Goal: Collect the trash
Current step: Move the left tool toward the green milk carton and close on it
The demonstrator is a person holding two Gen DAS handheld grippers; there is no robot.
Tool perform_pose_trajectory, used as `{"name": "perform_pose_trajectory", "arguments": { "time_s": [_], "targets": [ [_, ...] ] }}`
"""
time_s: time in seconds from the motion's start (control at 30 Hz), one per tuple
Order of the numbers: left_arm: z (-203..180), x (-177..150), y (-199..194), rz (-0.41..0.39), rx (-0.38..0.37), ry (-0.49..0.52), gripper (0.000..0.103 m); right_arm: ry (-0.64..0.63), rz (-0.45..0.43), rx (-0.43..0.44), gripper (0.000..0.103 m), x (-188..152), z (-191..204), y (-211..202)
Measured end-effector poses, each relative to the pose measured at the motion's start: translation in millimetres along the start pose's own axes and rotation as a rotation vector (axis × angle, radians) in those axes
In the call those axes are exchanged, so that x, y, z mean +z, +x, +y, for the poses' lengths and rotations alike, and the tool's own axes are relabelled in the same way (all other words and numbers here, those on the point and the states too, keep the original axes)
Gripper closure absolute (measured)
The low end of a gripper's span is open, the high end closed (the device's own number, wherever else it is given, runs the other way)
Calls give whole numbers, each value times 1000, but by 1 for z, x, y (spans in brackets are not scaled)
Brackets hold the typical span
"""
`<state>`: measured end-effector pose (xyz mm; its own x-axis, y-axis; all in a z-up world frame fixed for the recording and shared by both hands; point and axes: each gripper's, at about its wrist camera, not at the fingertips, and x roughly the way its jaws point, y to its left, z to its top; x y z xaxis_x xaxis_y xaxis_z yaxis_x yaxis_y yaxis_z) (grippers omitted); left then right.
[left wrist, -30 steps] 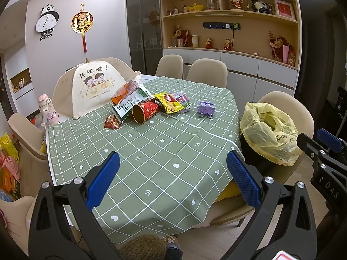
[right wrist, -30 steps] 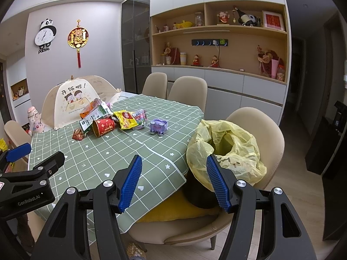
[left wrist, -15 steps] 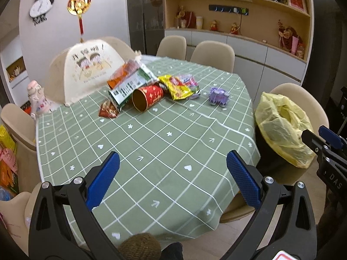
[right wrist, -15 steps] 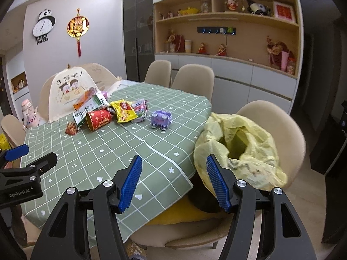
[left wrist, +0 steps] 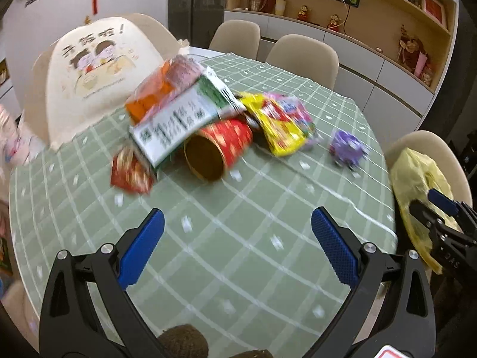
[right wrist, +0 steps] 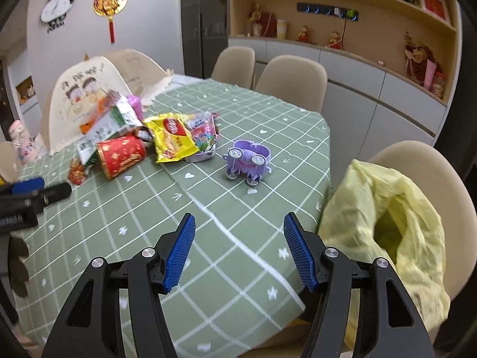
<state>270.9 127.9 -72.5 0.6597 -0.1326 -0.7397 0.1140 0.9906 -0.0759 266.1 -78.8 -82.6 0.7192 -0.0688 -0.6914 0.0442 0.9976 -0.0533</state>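
Observation:
A heap of trash lies on the far half of the green checked tablecloth [left wrist: 238,238]: a red paper cup [left wrist: 219,149] on its side, a white and green carton [left wrist: 179,119], an orange wrapper [left wrist: 152,95], a yellow snack bag [left wrist: 275,125] and a small red wrapper [left wrist: 129,173]. The cup [right wrist: 120,155] and yellow bag [right wrist: 171,138] also show in the right wrist view. My left gripper [left wrist: 237,249] hangs open above the cloth, short of the cup. My right gripper [right wrist: 238,250] is open over the table's near right edge, beside an open yellow trash bag [right wrist: 384,223].
A purple toy cart [right wrist: 247,161] stands on the cloth right of the heap. A cream food cover [left wrist: 92,71] sits at the back left. Beige chairs [right wrist: 290,80] ring the table; the yellow bag [left wrist: 417,185] rests on one. Shelves with ornaments line the far wall.
Both grippers have moved forward and lower toward the table; the trash heap looms larger in the left view. The right gripper now sits over the table edge. Both stay open.

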Motion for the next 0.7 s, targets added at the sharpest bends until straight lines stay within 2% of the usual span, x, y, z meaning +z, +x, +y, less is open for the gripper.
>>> {"name": "perform_pose_trajectory", "arguments": {
  "time_s": [0.1,0.23,0.33,0.4,0.5,0.53,0.6,0.7],
  "targets": [
    [23,36,28,0,3,49,8,21,31,-20,44,14,0,20],
    [57,79,62,30,-45,89,8,62,62,-36,44,30,2,42],
    [74,98,82,34,-62,118,9,84,76,-42,44,31,2,47],
    [83,106,94,58,-78,105,14,81,87,-35,44,29,4,47],
    [93,110,117,139,-112,70,26,61,74,-15,44,29,5,45],
    [92,109,122,156,-101,79,29,55,62,0,44,29,5,46],
    [89,107,127,172,-84,102,30,51,56,23,44,28,7,53],
    [86,107,126,184,-73,94,34,66,98,57,44,24,12,71]
  ]
}}
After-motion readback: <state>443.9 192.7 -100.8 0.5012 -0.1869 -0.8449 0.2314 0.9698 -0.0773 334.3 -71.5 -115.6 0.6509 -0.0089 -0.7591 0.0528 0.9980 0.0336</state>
